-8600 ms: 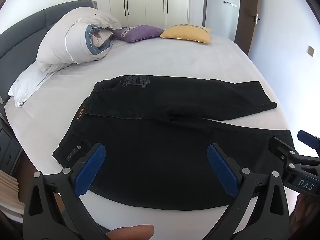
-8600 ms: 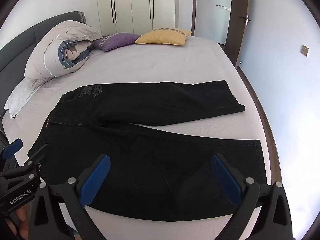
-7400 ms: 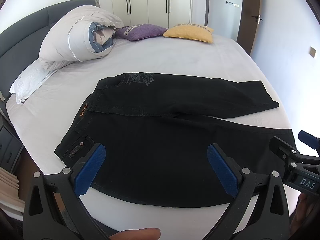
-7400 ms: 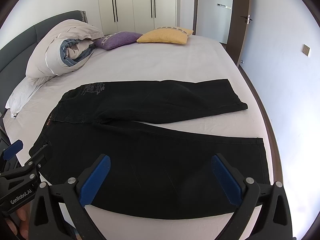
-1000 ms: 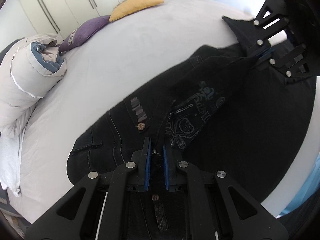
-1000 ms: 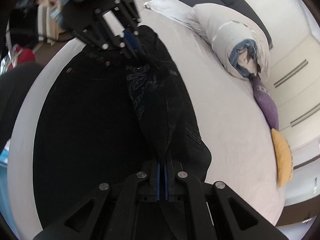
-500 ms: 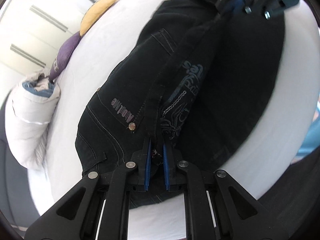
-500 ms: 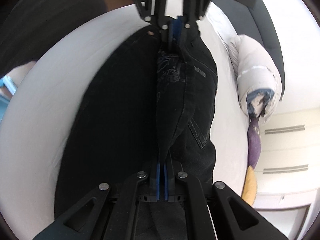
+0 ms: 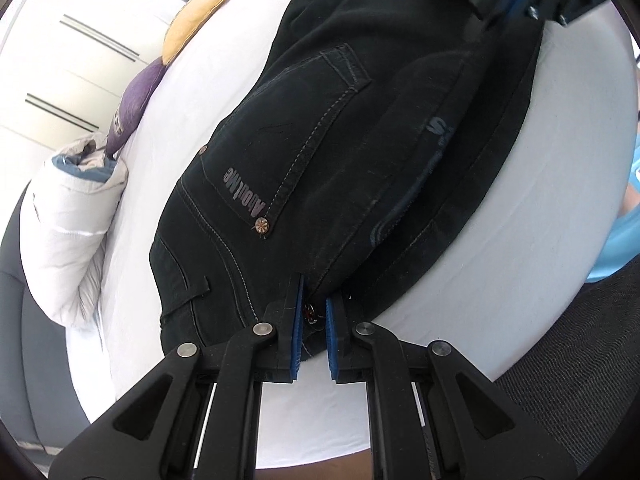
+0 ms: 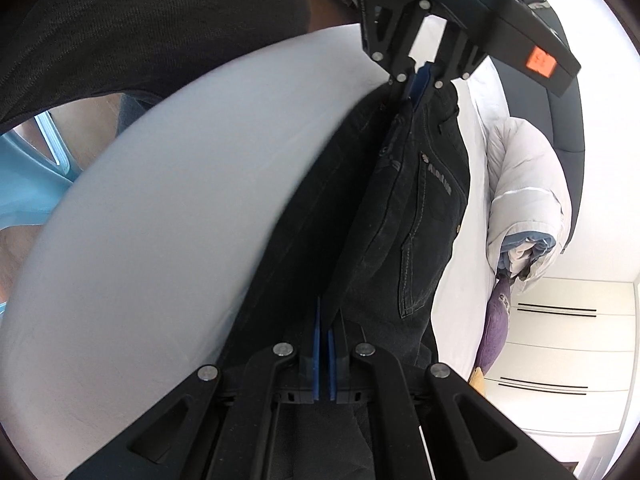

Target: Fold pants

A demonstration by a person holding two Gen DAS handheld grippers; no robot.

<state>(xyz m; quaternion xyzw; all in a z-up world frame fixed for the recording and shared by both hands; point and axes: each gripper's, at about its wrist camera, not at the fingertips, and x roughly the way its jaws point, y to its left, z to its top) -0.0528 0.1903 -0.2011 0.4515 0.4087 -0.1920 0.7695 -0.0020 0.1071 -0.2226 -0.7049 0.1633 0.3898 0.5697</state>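
One pair of pants (image 9: 320, 152), two grippers, left (image 9: 312, 320) and right (image 10: 324, 344), one bed (image 9: 520, 220), two cushions, purple (image 9: 134, 100) and yellow (image 9: 196, 20), beyond the jaws, one rolled duvet (image 9: 68, 220).

Your black denim pants (image 9: 320, 152) lie on the white bed (image 9: 540, 220) along its near edge. The rolled white duvet (image 9: 68, 220) sits at the head end; the purple cushion (image 9: 134, 100) and yellow cushion (image 9: 196, 20) lie beyond it along the far edge.

Home bedroom: bed (image 9: 520, 208), pillows (image 9: 68, 216), white wardrobe (image 10: 560, 344).
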